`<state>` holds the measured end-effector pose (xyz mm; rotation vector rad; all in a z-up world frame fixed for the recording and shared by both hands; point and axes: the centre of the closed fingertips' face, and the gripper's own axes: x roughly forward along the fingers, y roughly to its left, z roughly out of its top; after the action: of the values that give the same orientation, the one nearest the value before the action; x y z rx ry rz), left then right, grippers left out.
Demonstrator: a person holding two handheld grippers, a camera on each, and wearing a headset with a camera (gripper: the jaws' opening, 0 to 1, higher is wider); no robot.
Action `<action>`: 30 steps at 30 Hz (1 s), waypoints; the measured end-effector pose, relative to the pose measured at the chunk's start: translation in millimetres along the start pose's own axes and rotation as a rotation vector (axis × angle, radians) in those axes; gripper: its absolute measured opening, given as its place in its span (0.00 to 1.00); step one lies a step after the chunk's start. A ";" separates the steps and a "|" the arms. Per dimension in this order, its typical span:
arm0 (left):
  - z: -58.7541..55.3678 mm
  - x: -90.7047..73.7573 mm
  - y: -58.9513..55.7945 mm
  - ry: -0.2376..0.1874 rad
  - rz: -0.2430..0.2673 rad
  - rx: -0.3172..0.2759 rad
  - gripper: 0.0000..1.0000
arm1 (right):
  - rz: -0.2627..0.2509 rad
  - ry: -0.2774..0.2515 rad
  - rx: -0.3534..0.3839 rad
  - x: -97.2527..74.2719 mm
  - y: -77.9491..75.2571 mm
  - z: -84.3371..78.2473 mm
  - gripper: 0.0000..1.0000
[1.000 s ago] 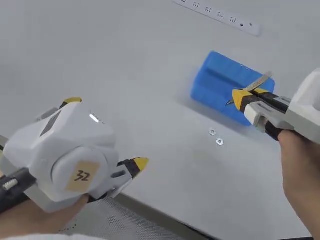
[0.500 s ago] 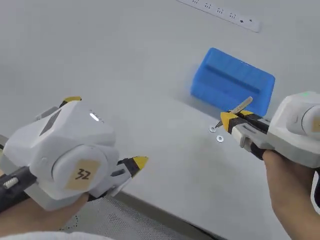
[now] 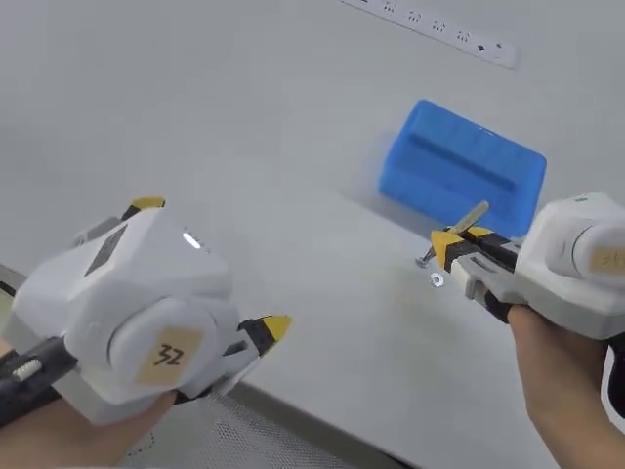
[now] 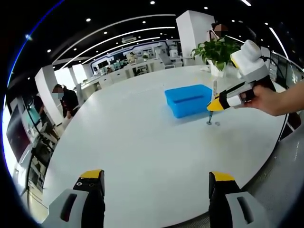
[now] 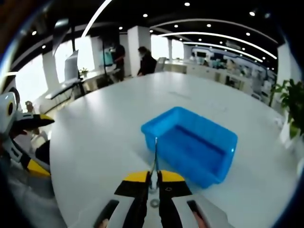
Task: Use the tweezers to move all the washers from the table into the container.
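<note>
Too small to tell whether the tweezers [image 3: 474,215] grip a washer [image 3: 437,280].

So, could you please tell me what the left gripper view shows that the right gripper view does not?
The left gripper view gives the left gripper with its jaws wide open and, from outside, the right gripper in a hand, poised over two washers on the table. The right gripper view gives the right gripper's jaws shut on the tweezers from behind, with the left gripper at its left edge. Both share the blue container and the white table.
</note>
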<state>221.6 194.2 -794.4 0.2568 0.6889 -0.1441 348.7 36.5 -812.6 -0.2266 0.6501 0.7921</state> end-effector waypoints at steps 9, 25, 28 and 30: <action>-0.8 -0.1 0.1 0.005 0.002 0.004 0.92 | -0.011 0.000 -0.025 -4.0 -2.3 -6.6 0.04; -1.7 -0.2 0.6 0.009 0.003 0.005 0.92 | -0.011 0.009 -0.035 -3.6 -3.8 -3.7 0.04; -1.9 0.0 0.5 0.010 0.003 0.006 0.92 | -0.008 0.012 -0.031 -4.1 -3.4 -3.9 0.04; -2.2 0.1 0.3 0.012 0.002 0.006 0.92 | -0.008 0.011 -0.032 -4.5 -2.8 -4.1 0.04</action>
<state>220.3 195.1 -796.0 0.2644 0.7001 -0.1431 346.5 30.2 -813.2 -0.2633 0.6470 0.7946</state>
